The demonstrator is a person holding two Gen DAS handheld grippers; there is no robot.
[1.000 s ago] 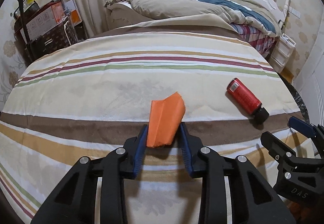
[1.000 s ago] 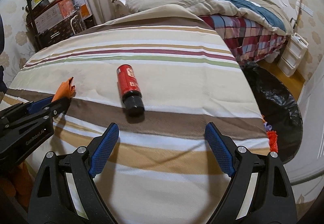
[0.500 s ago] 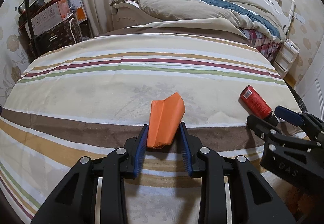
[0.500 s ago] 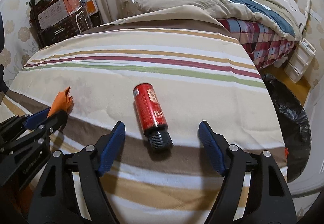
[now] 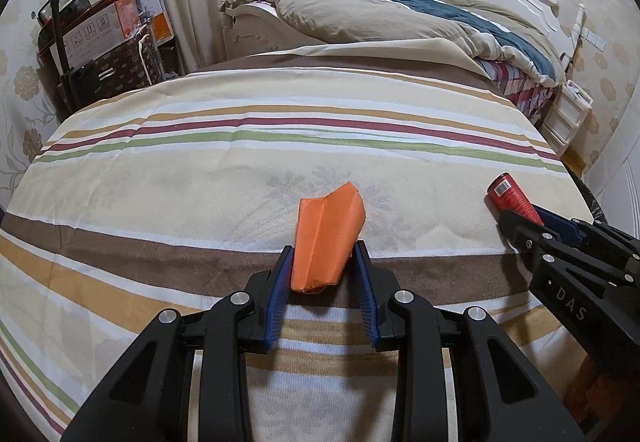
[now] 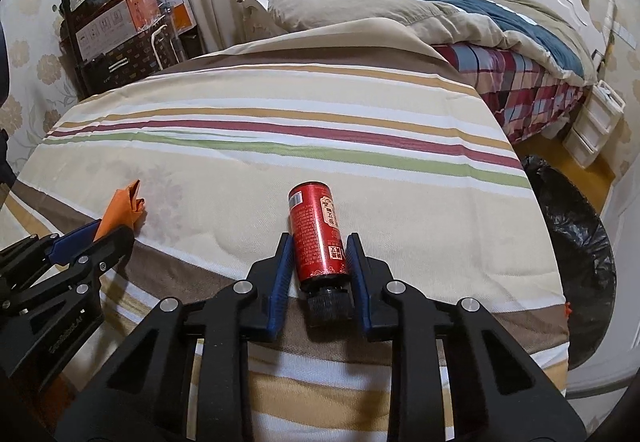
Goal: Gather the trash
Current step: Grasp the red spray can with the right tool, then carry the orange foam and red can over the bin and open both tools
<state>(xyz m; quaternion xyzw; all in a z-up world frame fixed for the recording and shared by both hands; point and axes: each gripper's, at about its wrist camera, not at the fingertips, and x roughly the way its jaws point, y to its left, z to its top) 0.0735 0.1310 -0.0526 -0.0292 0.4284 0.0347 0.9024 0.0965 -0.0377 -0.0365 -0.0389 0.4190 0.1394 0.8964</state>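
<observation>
A folded orange paper scrap (image 5: 328,226) lies on the striped cloth (image 5: 200,182), and my left gripper (image 5: 323,250) is shut on its near end. A red bottle (image 6: 318,230) with a black cap lies on its side, cap toward me. My right gripper (image 6: 319,240) is closing its jaws around the bottle's lower body, and the blue pads touch both sides. In the left wrist view the right gripper (image 5: 532,218) sits at the right edge with the red bottle (image 5: 510,194) sticking out beyond it. The right wrist view shows the left gripper (image 6: 96,238) and the orange paper scrap (image 6: 124,206) at the left.
A bin lined with a black bag (image 6: 576,242) stands on the floor off the cloth's right edge. Behind it are a bed with a rumpled duvet (image 6: 400,10) and white drawers (image 6: 596,122). Boxes and a trolley (image 6: 112,26) fill the back left corner.
My right gripper moved forward over the red bottle and its jaws came in from wide apart to both sides of it. The left gripper kept still with the orange paper.
</observation>
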